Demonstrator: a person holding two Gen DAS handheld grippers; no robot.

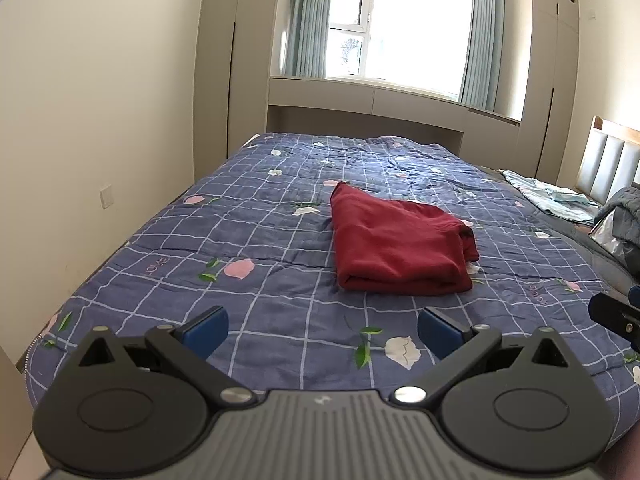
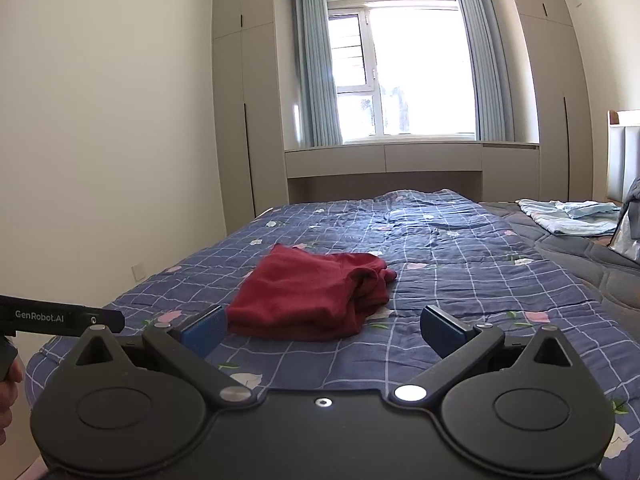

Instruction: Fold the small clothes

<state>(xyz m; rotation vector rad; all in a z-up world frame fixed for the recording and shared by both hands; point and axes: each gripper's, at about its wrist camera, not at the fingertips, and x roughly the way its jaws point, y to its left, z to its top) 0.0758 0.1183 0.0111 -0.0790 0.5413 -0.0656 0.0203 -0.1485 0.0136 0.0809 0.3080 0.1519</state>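
A dark red garment (image 1: 396, 246) lies folded into a thick rectangle on the blue checked bedspread (image 1: 260, 240). It also shows in the right wrist view (image 2: 312, 296), with loose folds bunched at its right end. My left gripper (image 1: 322, 332) is open and empty, held above the bed just short of the garment's near edge. My right gripper (image 2: 322, 330) is open and empty too, with its left pad (image 2: 206, 330) close to the garment's near left corner. Part of the right gripper (image 1: 618, 316) shows at the right edge of the left wrist view, and the left gripper's body (image 2: 60, 316) at the left edge of the right wrist view.
A pale blue garment (image 2: 572, 216) lies at the far right of the bed near the padded headboard (image 1: 612, 160). A grey bundle (image 1: 626, 220) sits beside it. A wall (image 1: 100, 100) runs along the bed's left side. Wardrobes and a window (image 2: 404, 72) stand beyond the bed.
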